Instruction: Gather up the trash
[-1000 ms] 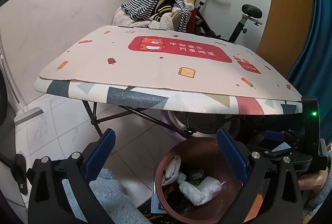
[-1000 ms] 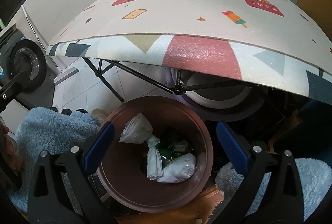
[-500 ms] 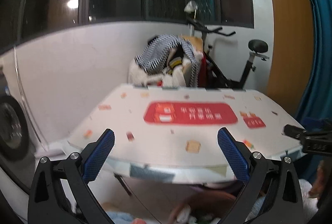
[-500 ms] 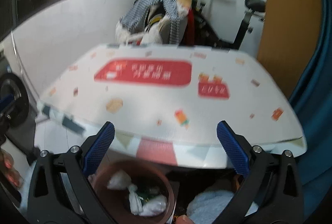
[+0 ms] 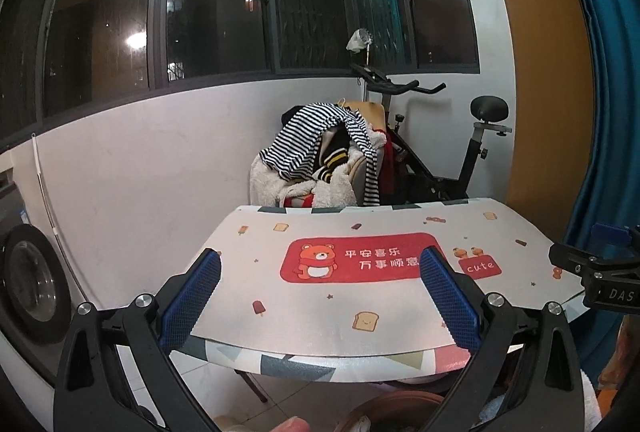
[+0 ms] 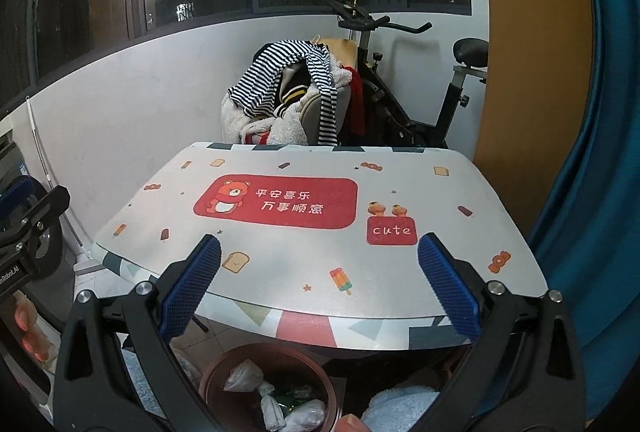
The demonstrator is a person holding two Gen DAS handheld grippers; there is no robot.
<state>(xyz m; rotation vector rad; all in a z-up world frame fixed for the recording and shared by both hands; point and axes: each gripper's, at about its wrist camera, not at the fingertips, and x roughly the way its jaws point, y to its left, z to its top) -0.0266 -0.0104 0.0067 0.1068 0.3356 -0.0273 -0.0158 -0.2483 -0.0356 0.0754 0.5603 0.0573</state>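
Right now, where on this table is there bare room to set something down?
The whole table mat is bare, from the bear banner to every edge. It is crowded below, in the trash bin, and behind, at the clothes pile.

"cute" on table mat point(image 6: 320, 256)

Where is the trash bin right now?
In the right wrist view, the brown trash bin sits on the floor at the bottom, just under the near edge of the table, with white wrappers inside.
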